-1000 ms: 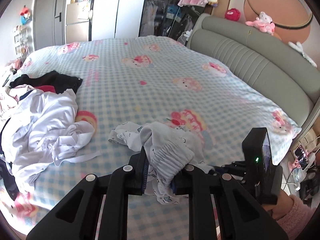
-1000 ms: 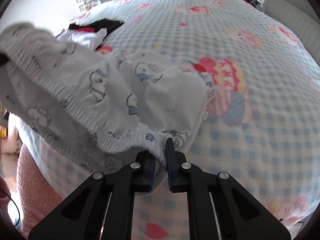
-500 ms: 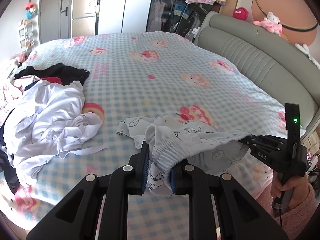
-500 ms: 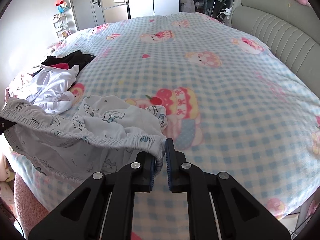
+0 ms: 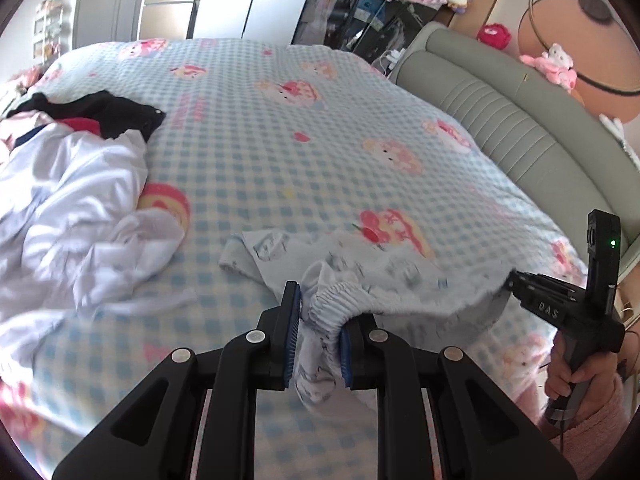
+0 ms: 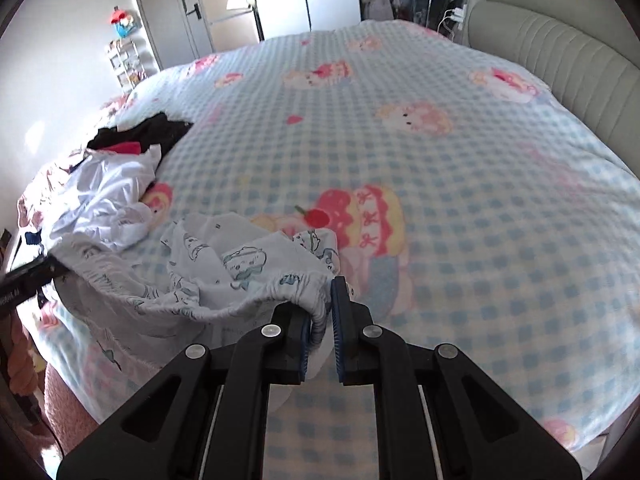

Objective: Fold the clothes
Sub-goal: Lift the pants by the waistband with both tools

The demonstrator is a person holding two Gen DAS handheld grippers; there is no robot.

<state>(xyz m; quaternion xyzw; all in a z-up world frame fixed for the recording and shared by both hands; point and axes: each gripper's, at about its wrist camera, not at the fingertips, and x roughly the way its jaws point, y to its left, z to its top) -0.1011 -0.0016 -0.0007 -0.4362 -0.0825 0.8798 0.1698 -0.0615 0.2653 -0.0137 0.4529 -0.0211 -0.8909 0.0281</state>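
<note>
Printed pants (image 5: 384, 280) stretched by elastic waistband above checked bedspread (image 5: 300, 128), clamped at either end in left gripper (image 5: 318, 340) and right gripper (image 6: 320, 320), left jaws just tightened on fabric.

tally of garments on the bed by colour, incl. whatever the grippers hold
Pale blue printed: 1, the shorts, waistband clamped by the left gripper and right gripper
White: 1 crumpled pile; cannot tell if it is more than one item
Black: 1
Red: 1, a scrap showing under the black
Total: 4

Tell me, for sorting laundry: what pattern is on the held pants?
Pale blue pants with small cartoon animal prints; clearest in the right wrist view.
</note>
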